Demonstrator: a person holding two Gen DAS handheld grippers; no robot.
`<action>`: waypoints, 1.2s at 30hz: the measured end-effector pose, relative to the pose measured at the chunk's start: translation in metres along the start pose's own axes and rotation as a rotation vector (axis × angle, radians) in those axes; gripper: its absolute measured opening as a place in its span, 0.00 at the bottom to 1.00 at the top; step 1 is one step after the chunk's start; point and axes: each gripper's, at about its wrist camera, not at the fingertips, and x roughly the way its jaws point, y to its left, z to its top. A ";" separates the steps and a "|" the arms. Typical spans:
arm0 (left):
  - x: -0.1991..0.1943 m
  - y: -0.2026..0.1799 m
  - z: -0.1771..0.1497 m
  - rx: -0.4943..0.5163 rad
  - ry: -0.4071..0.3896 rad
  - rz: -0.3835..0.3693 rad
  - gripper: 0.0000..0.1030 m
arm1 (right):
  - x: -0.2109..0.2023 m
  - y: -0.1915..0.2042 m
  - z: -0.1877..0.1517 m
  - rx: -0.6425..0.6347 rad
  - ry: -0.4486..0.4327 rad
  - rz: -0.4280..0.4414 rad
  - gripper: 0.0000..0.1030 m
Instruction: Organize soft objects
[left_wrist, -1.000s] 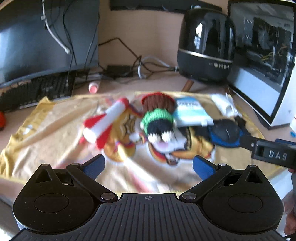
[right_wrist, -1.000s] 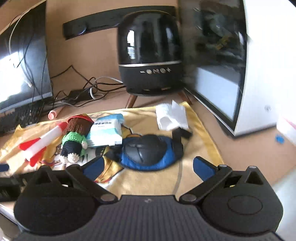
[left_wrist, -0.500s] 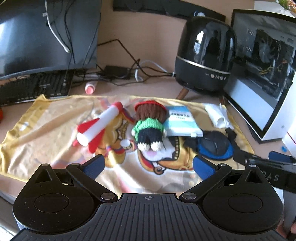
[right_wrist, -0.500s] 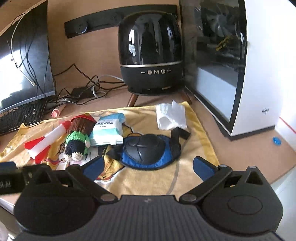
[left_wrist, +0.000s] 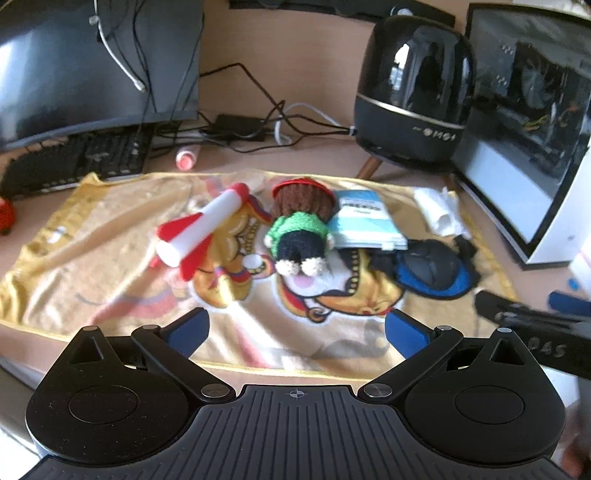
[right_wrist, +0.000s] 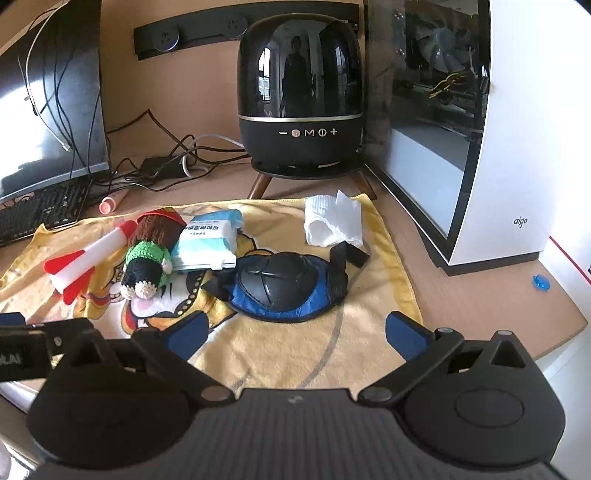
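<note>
Soft toys (left_wrist: 299, 229) on towel (left_wrist: 92, 266), both tongs empty.

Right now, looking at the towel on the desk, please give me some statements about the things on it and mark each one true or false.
1. The knitted doll lies between the toy rocket and the tissue pack. True.
2. The right tool grips the knee pad. False: it is open, holding nothing.
3. The white cloth lies on the yellow towel. True.
4. The left tool holds the rocket. False: it is open and empty.
</note>
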 end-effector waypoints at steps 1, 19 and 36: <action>-0.002 -0.001 0.000 -0.005 -0.014 0.015 1.00 | -0.001 0.000 0.001 -0.001 -0.001 0.001 1.00; 0.002 0.009 -0.001 -0.050 0.041 -0.026 1.00 | 0.004 0.001 0.002 0.001 0.037 0.018 1.00; 0.016 0.003 -0.006 -0.027 0.094 -0.070 1.00 | 0.010 0.002 -0.001 -0.006 0.057 0.002 1.00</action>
